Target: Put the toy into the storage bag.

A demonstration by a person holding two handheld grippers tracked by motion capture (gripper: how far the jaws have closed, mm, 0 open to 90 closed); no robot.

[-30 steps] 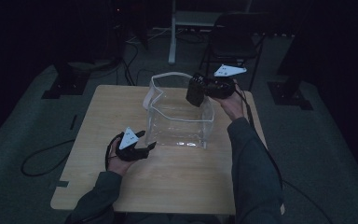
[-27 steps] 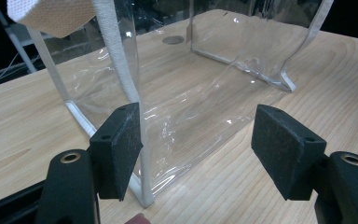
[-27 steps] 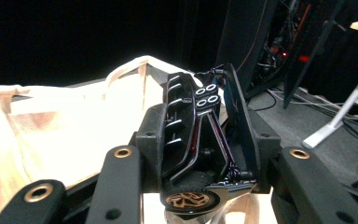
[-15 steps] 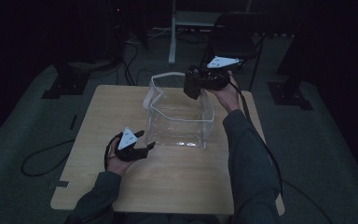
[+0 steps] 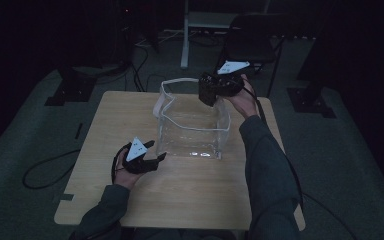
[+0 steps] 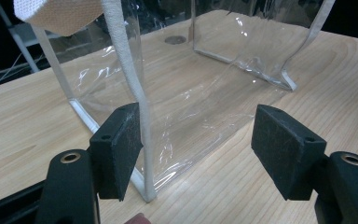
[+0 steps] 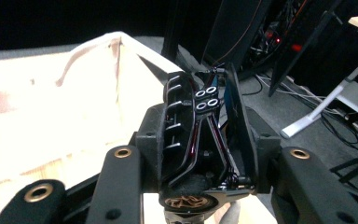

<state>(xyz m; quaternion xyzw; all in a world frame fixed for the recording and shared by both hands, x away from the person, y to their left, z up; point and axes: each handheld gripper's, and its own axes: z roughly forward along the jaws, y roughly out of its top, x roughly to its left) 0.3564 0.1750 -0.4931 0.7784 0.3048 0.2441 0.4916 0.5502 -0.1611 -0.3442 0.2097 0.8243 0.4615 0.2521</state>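
Note:
A clear plastic bag with white trim and a white handle stands open on the wooden table. My right gripper hovers over the bag's far right rim, shut on a black toy-car-like object. In the right gripper view that object, with its wheel and dark red rods, is clamped between the jaws of my right gripper. My left gripper rests on the table at the bag's near left corner. It is open, and in the left gripper view the bag's corner seam lies against the left pad of the gripper.
A dark chair and a white stand leg are behind the table. Cables lie on the floor at the left. Bare tabletop extends in front of the bag and to its left.
My right gripper has lifted a little and swung toward the bag's far rim with the black object in it. The left gripper has stayed put.

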